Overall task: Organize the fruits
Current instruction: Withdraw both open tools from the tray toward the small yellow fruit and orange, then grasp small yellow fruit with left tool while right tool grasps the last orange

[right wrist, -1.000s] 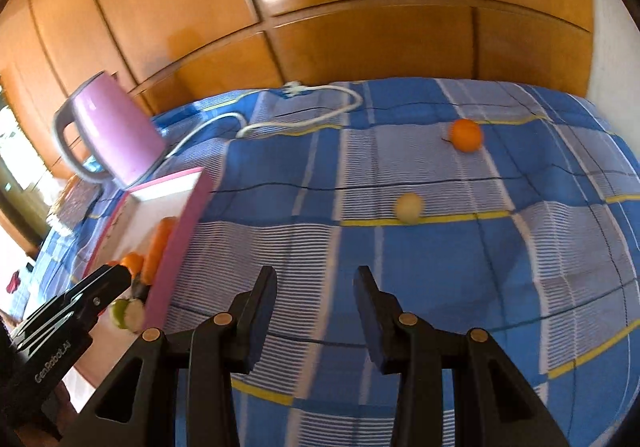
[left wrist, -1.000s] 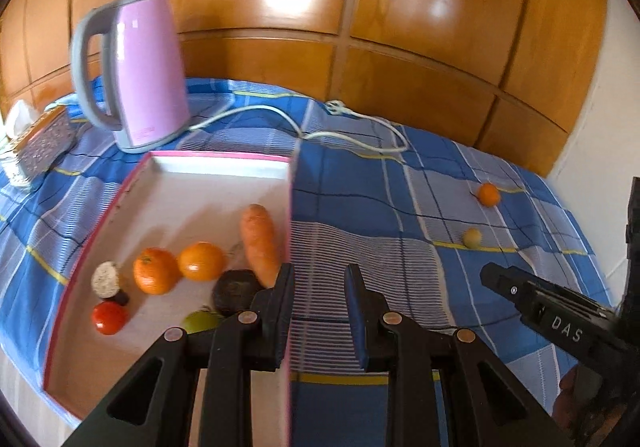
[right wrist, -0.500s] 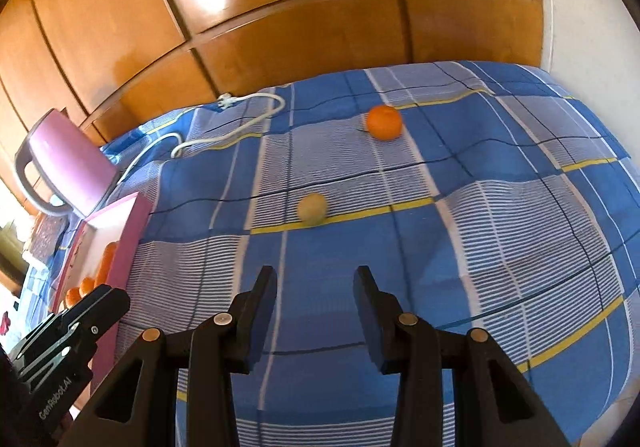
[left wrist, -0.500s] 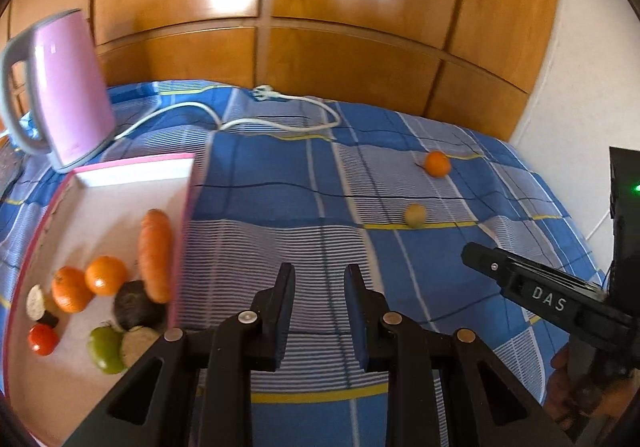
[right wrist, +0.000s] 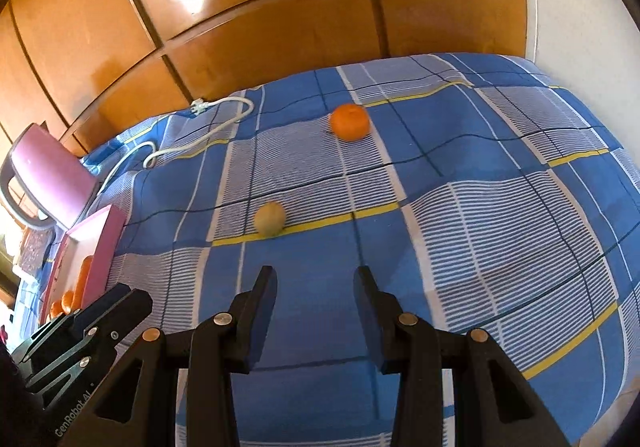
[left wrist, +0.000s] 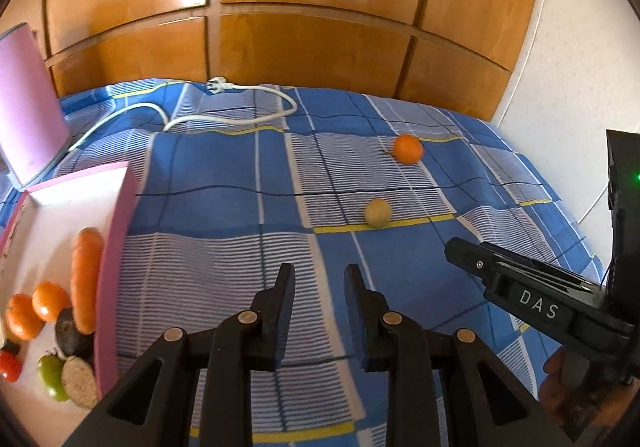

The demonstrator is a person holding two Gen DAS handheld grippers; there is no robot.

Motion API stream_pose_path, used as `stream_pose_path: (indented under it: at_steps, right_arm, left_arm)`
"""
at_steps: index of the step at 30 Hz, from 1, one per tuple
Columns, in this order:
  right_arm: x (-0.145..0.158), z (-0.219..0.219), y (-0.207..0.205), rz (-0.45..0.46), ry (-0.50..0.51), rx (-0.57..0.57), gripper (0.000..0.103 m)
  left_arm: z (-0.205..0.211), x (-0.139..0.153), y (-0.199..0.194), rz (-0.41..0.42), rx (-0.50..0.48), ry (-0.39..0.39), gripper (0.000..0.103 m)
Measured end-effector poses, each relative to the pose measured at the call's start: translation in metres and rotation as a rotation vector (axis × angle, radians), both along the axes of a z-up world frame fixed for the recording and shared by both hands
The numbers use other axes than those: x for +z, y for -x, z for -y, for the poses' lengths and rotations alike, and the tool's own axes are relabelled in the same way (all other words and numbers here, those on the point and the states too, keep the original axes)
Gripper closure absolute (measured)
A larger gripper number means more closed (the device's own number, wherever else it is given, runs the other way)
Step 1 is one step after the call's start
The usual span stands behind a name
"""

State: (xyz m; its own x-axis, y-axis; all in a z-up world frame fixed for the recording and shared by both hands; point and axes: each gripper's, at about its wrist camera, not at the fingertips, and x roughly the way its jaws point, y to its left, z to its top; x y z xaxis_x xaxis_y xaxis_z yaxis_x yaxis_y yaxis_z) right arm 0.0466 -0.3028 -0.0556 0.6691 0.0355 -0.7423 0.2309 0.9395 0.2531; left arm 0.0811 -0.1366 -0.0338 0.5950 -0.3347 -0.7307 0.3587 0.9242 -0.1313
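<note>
I read this as the reach toward the last loose fruit; the pink tray (left wrist: 116,231) is my landmark, and most of the produce already lies inside it: a carrot (left wrist: 86,279) against its near wall, two small oranges (left wrist: 36,311) beside that, a dark avocado-like piece, a green fruit and a red one lower down. Two pieces sit well apart from the tray out on the blue checked cloth (left wrist: 224,175): a pale yellow-green fruit (right wrist: 270,218) nearer the tray, and an orange (right wrist: 349,122) beyond it, farther from the tray. I judge they are what remains to gather.

My left gripper (left wrist: 318,279) hangs over the cloth just past the tray's wall, tilted down; its jaws are drawn in to a narrow gap with nothing between them, which suits a hand that has no load. My right gripper (right wrist: 314,283) is angled down likewise, farther from the tray; its jaws stand somewhat wider apart and empty, pointed between the two loose fruits, the pale one a little to its tray side. A pink kettle (right wrist: 44,179) stands behind the tray.
</note>
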Motion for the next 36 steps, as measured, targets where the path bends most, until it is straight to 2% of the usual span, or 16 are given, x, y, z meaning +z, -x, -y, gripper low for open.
stream_pose_path:
  at_steps: [14,36]
  right_arm:
    - [-0.003,0.035,-0.016,-0.003,-0.006,-0.054,0.063]
    - [-0.007,0.054,-0.063,-0.009,-0.001,-0.046,0.063]
  left_arm:
    - [0.040,-0.013,-0.022,-0.031,-0.060,0.009,0.077]
    - [0.092,-0.031,-0.064,-0.038,-0.068,-0.020,0.074]
